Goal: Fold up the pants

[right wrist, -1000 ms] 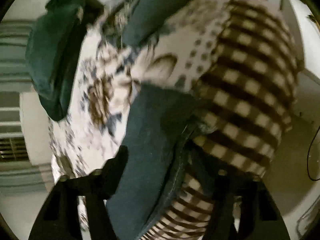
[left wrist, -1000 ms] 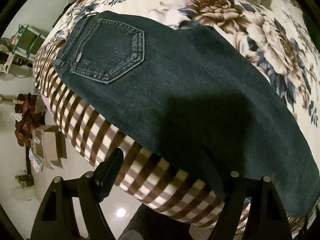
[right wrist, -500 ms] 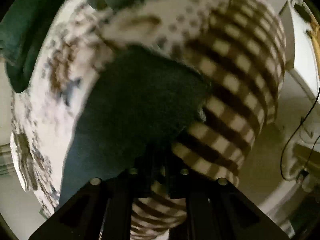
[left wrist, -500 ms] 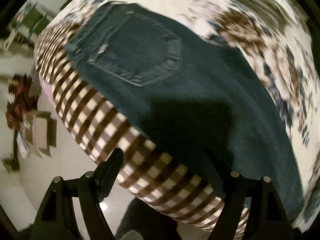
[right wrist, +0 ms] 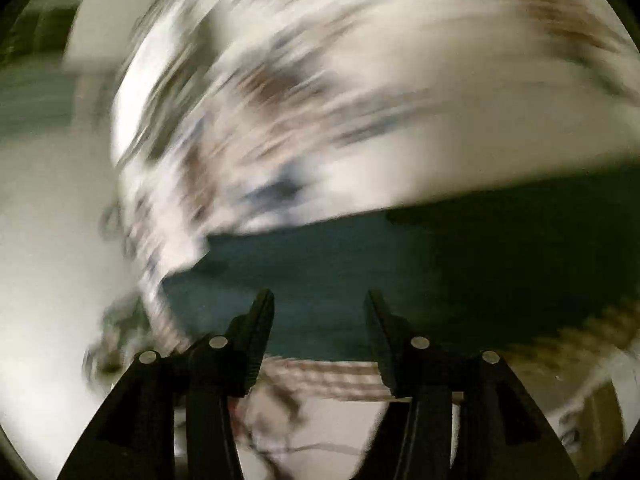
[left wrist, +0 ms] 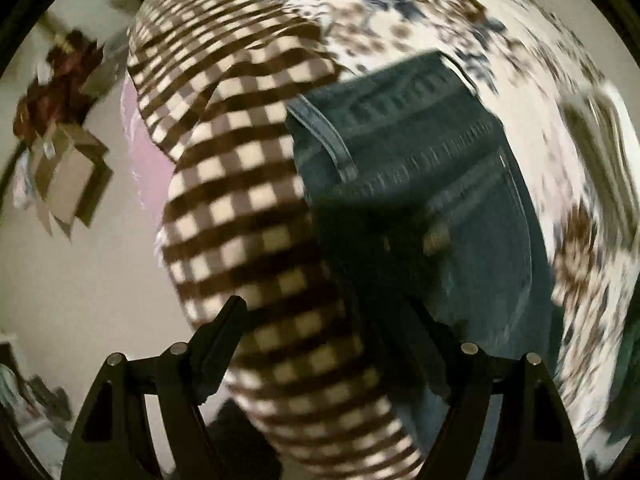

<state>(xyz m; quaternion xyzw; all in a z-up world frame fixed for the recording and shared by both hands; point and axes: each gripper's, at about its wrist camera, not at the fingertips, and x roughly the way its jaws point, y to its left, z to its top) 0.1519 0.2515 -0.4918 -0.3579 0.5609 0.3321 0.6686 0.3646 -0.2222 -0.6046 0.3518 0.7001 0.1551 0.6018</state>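
Dark blue jeans (left wrist: 420,168) lie on a bed with a floral cover (left wrist: 520,40); their waistband end shows in the left wrist view. My left gripper (left wrist: 324,312) is open, low over the bed's edge, its right finger against the denim. In the blurred right wrist view the jeans (right wrist: 400,272) are a dark band across the bed. My right gripper (right wrist: 320,300) is open and empty just in front of that denim.
A brown and cream checked blanket (left wrist: 248,184) hangs over the bed's side. Cardboard boxes (left wrist: 68,168) and clutter stand on the pale floor (left wrist: 80,280) at the left. A cable lies on the floor (right wrist: 304,448) below the right gripper.
My right gripper was shut on the jeans half a second ago and has opened, swinging fast. My left gripper has moved along the jeans to the waistband end.
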